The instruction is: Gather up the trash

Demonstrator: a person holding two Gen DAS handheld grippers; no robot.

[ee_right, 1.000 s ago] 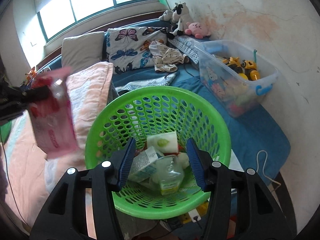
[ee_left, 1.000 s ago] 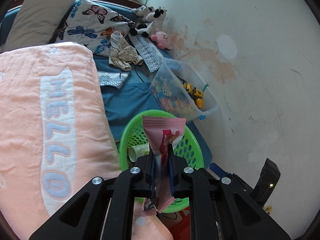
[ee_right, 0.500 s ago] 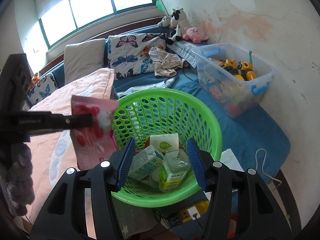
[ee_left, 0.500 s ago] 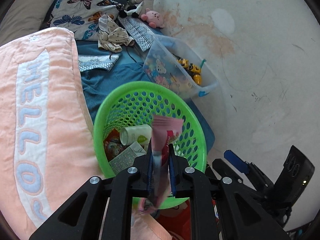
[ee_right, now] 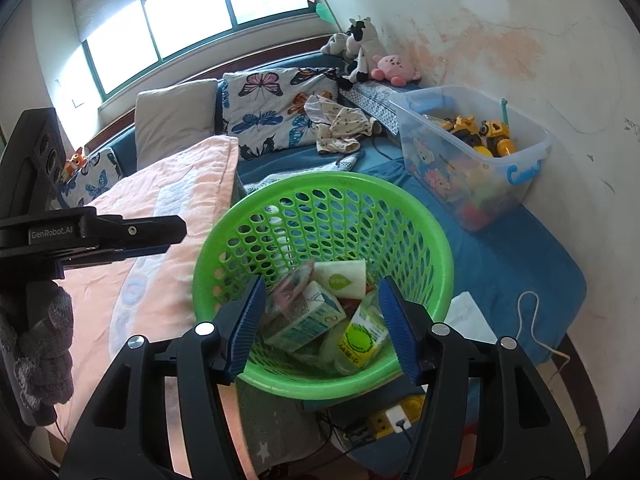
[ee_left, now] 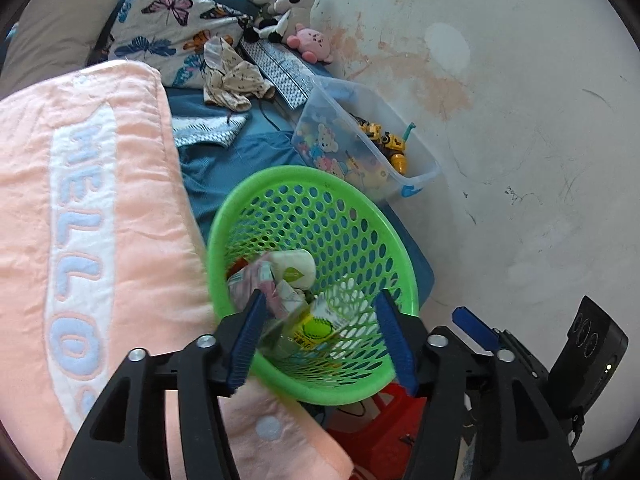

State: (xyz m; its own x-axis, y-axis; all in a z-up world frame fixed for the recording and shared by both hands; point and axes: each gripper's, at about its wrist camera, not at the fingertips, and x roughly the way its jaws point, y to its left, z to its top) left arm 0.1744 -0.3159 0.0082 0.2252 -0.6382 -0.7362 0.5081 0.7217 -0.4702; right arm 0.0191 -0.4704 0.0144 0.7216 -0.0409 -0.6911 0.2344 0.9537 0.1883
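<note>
A green perforated basket [ee_left: 344,196] [ee_right: 440,240] stands at the bed's edge and holds several cartons, a cup and a plastic bottle. The pink wrapper [ee_left: 260,280] [ee_right: 292,284] lies inside it on the left, blurred. My left gripper [ee_left: 320,336] is open and empty just above the basket's near rim; it also shows from the side in the right wrist view [ee_right: 176,232]. My right gripper [ee_right: 322,320] is open and empty over the basket's near side.
A pink "HELLO" blanket [ee_left: 80,220] lies left of the basket. A clear toy box [ee_right: 472,148] stands against the stained wall on the blue bed. Pillows, clothes and plush toys [ee_right: 360,52] lie at the far end. A power strip [ee_right: 392,420] lies below the basket.
My left gripper has opened and let go of the pink wrapper, which has dropped into the basket. The right gripper has stayed open over the basket.
</note>
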